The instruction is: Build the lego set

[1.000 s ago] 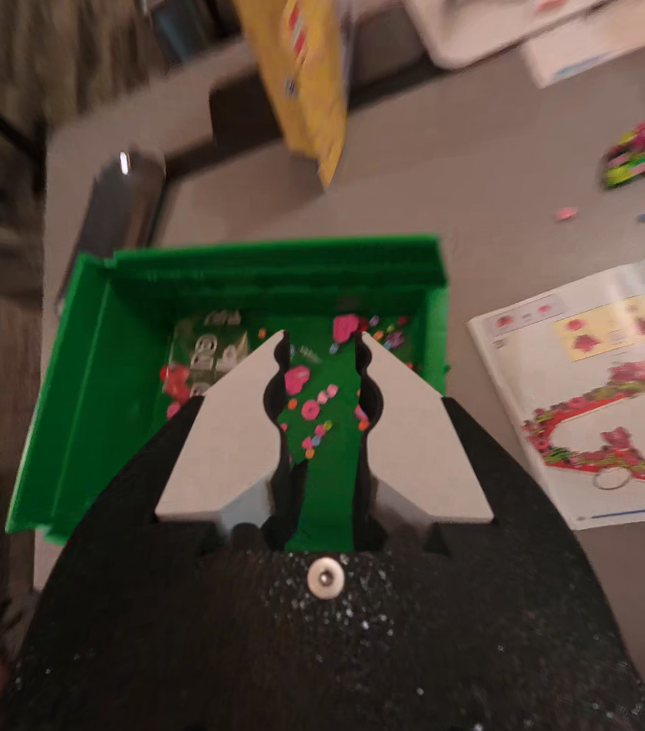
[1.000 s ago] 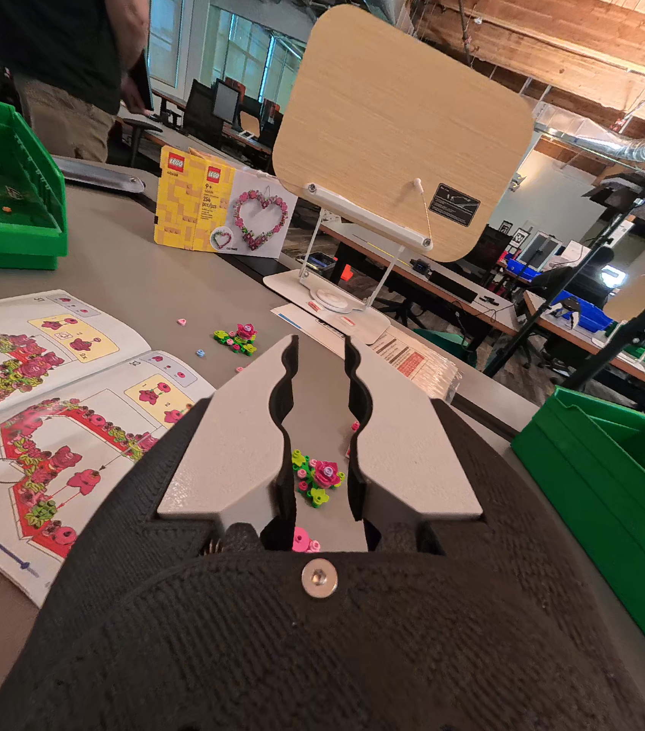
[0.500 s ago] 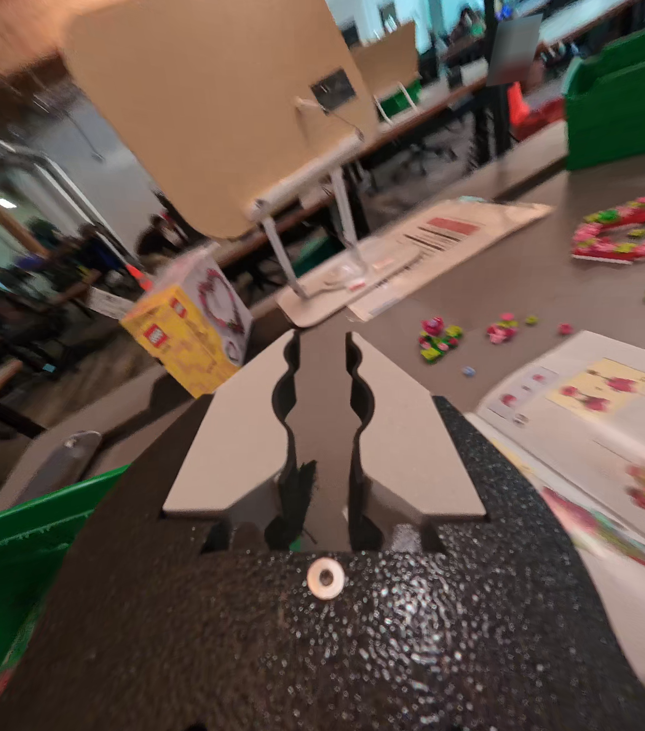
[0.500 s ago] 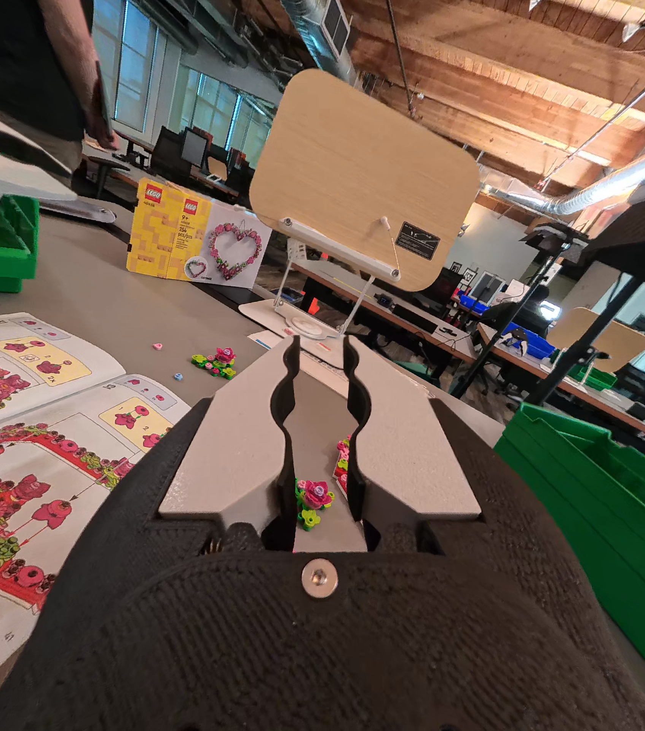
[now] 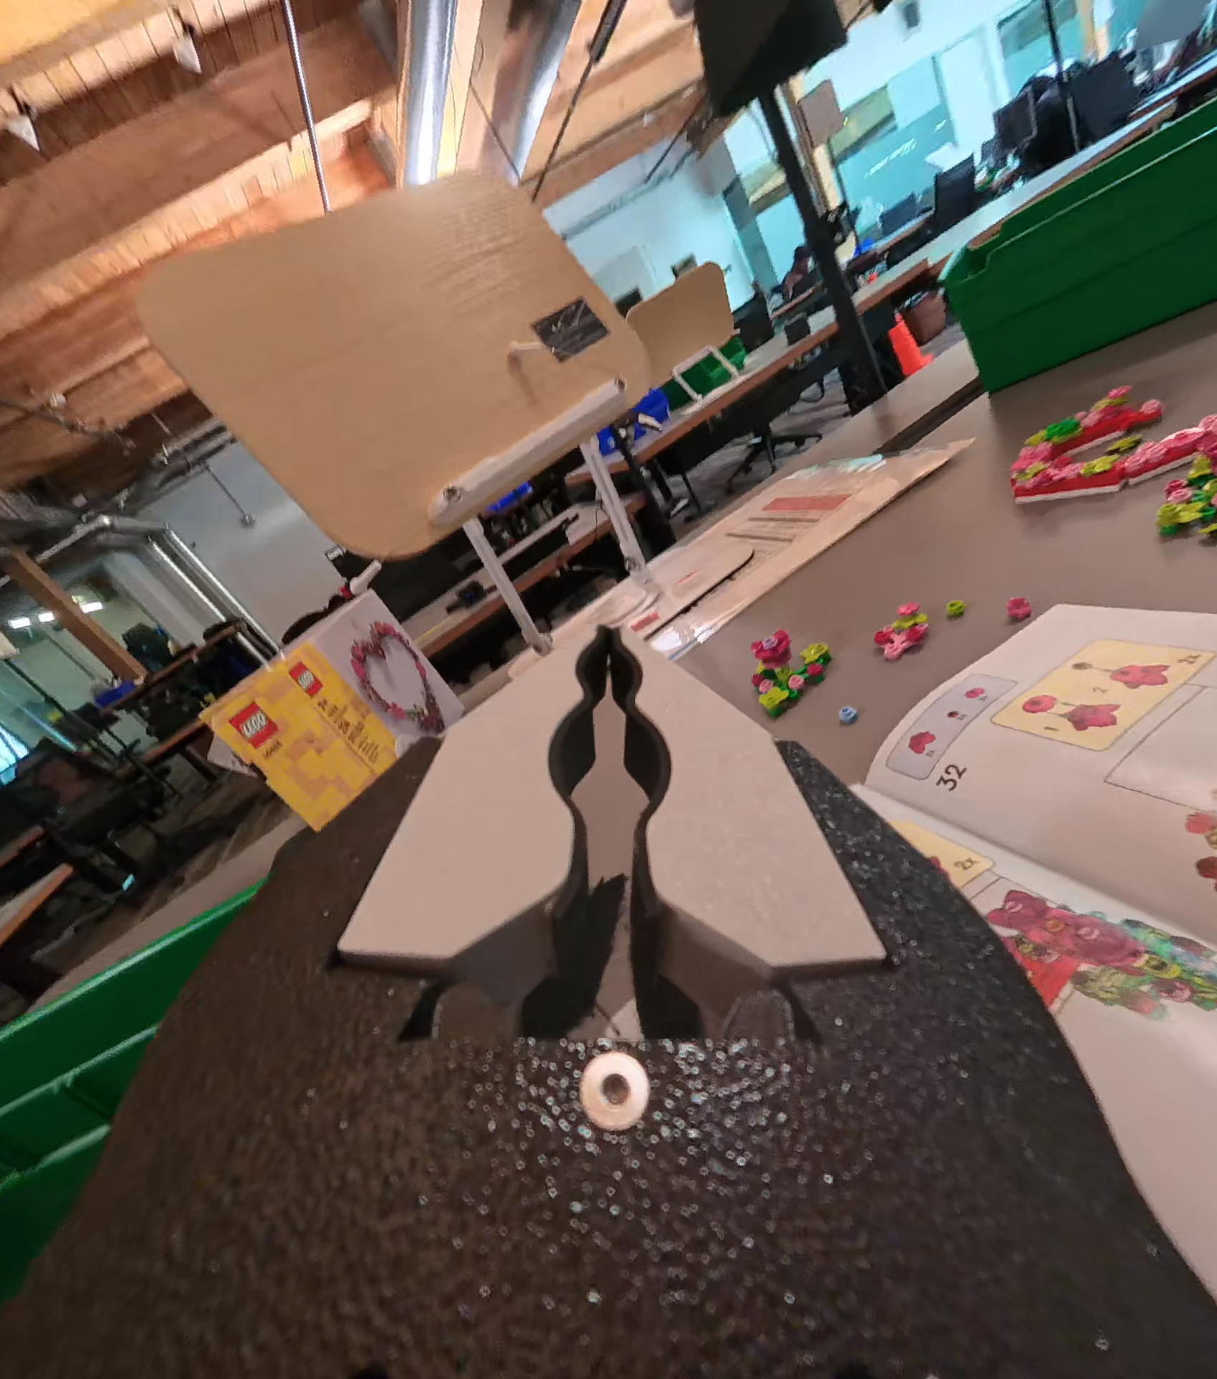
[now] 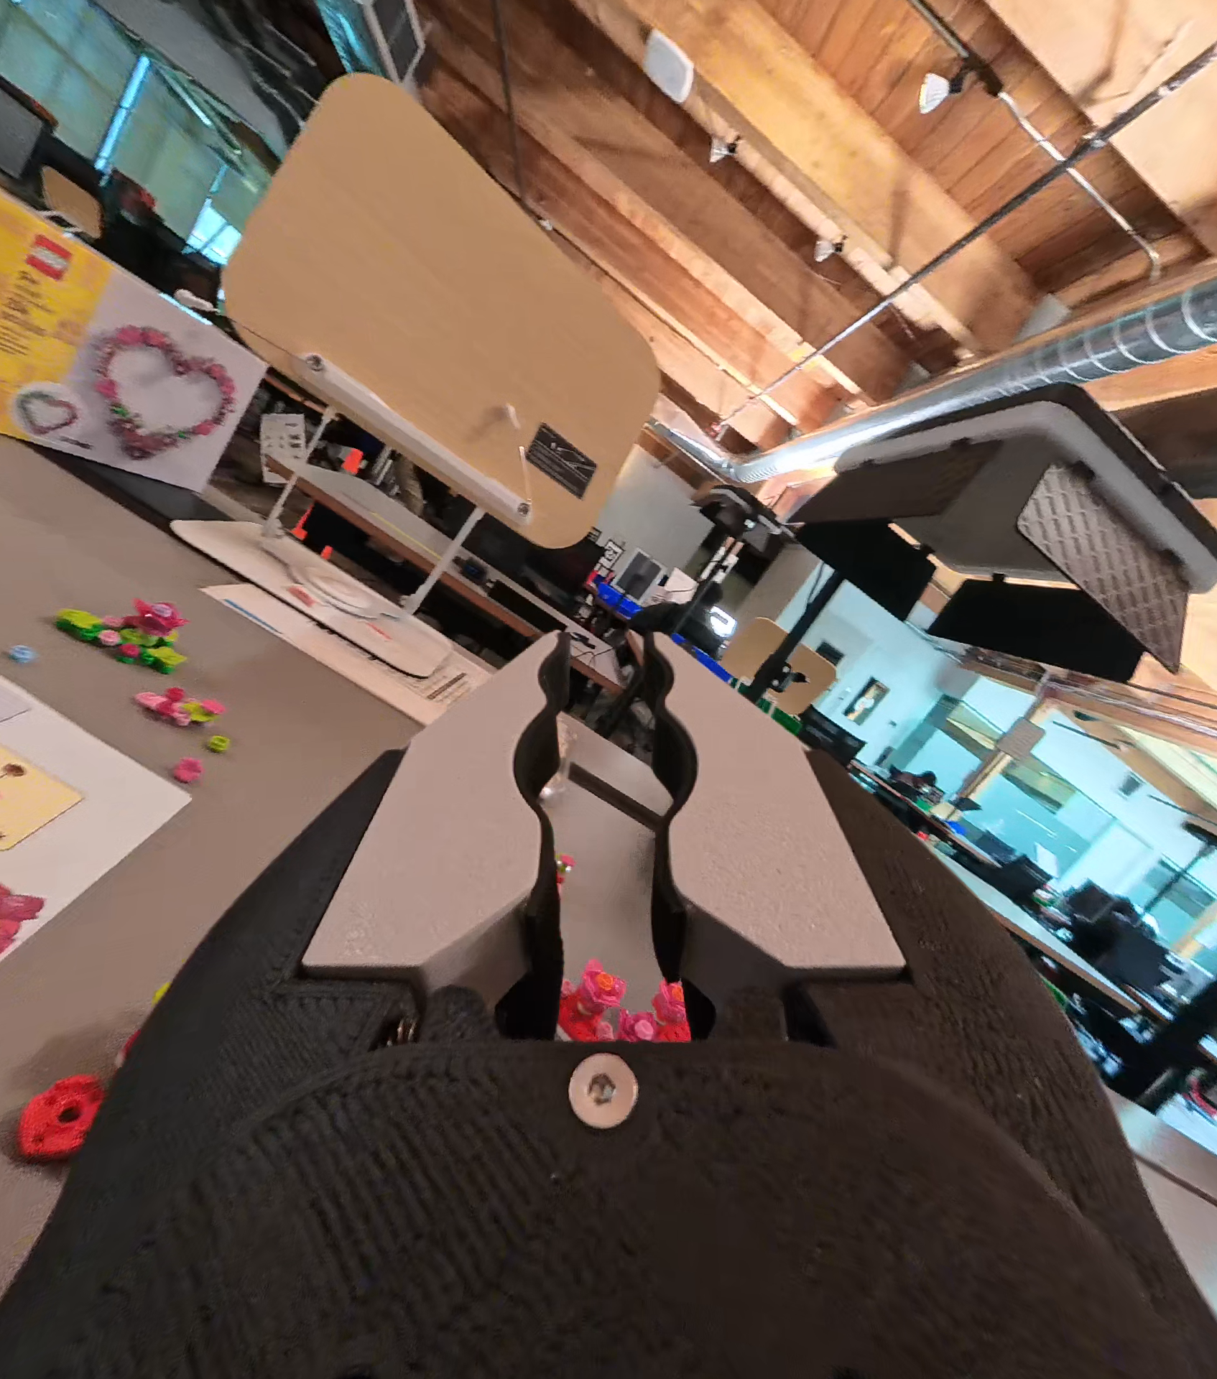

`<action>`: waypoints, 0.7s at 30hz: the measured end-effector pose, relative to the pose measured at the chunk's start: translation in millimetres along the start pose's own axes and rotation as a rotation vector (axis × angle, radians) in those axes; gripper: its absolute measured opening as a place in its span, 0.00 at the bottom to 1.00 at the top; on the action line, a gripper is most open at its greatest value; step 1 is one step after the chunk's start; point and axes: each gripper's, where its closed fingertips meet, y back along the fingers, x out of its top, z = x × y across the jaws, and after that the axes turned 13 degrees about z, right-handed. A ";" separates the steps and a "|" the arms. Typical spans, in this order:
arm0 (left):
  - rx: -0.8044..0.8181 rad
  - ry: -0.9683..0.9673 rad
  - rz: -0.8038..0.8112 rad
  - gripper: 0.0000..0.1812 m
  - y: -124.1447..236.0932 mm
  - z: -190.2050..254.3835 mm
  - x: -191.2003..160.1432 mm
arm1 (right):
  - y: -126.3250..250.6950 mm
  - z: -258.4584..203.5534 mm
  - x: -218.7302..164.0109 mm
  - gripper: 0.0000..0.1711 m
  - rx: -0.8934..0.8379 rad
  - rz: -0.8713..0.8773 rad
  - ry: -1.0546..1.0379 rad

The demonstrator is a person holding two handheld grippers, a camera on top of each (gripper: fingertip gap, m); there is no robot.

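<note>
My left gripper is shut, its tips touching, with nothing visible between them; it points over the grey table toward the book stand. My right gripper is open, with nothing between its pads, and tilts upward above the table. Pink and red lego flowers lie on the table below its finger bases. A flower cluster with green leaves lies ahead of the open instruction booklet; it also shows in the right wrist view. A partly built red heart frame lies at the far right.
A wooden book stand and the yellow set box stand at the table's back. A green bin is at lower left, another at far right. Small loose pieces and a red round piece lie on the table. One gripper's finger ends stand about 25 cm off the other's. My right tips are roughly 15 cm from the red round piece.
My left gripper swung up from over the green bin to face the table, and its jaws closed. My right gripper tilted upward and moved forward, staying open.
</note>
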 end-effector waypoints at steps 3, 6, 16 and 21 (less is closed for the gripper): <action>-0.012 -0.038 0.037 0.00 1.2 5.0 8.3 | 1.1 4.5 3.2 0.10 -0.033 0.019 -0.011; -0.053 -0.047 0.033 0.00 0.6 16.0 7.6 | 0.3 -2.2 7.7 0.09 -0.012 0.035 0.001; -0.156 0.137 -0.096 0.00 -0.3 25.3 -15.5 | 49.3 -140.4 64.3 0.16 0.917 0.141 -0.524; -0.172 0.088 -0.169 0.00 -0.8 29.5 -34.3 | 97.0 -188.1 41.4 0.20 1.269 -0.148 -0.517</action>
